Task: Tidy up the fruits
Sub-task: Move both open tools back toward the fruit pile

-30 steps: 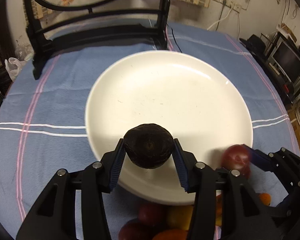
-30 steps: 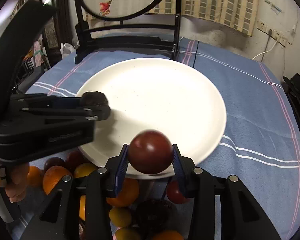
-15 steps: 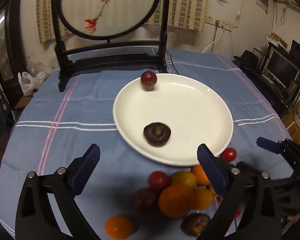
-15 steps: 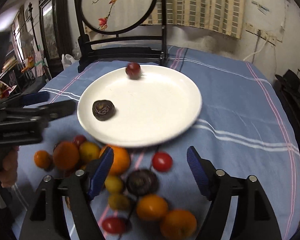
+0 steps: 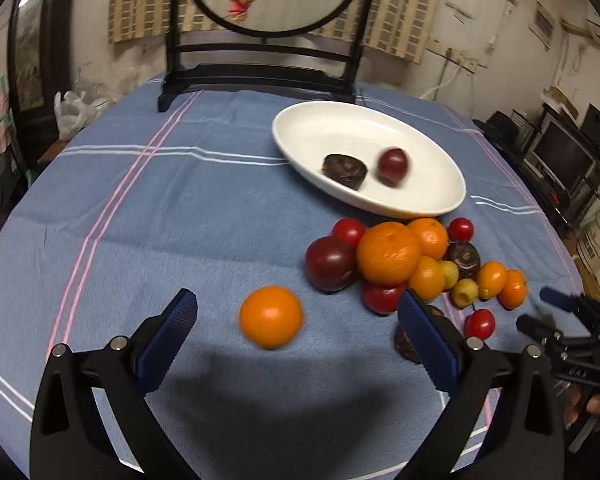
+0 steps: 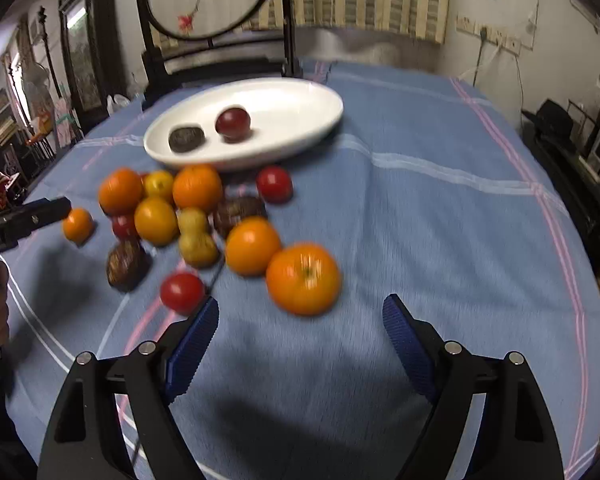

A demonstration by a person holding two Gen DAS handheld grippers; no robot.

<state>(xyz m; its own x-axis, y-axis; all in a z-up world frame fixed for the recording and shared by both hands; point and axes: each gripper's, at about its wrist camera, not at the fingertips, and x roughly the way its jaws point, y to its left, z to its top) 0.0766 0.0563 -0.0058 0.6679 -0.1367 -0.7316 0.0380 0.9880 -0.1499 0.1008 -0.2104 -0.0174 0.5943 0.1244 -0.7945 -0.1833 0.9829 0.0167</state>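
A white plate (image 5: 432, 168) (image 6: 300, 112) holds a dark wrinkled fruit (image 5: 344, 171) (image 6: 186, 139) and a red plum (image 5: 393, 164) (image 6: 233, 122). A pile of oranges (image 5: 388, 253), plums, red tomatoes and small yellow fruits lies on the cloth in front of the plate. My left gripper (image 5: 296, 334) is open and empty, just behind a lone orange (image 5: 271, 316). My right gripper (image 6: 300, 334) is open and empty, just behind a large orange (image 6: 303, 279); it also shows in the left wrist view (image 5: 556, 312).
A blue cloth with pink and white stripes (image 5: 140, 216) covers the round table. A dark wooden stand with a round painted screen (image 5: 260, 76) stands at the table's far edge. Shelves and electronics (image 5: 568, 152) stand to the right.
Both grippers let go of their fruits on the plate, opened wide and pulled back and up. The plum rolled beside the dark fruit. The left gripper shifted left.
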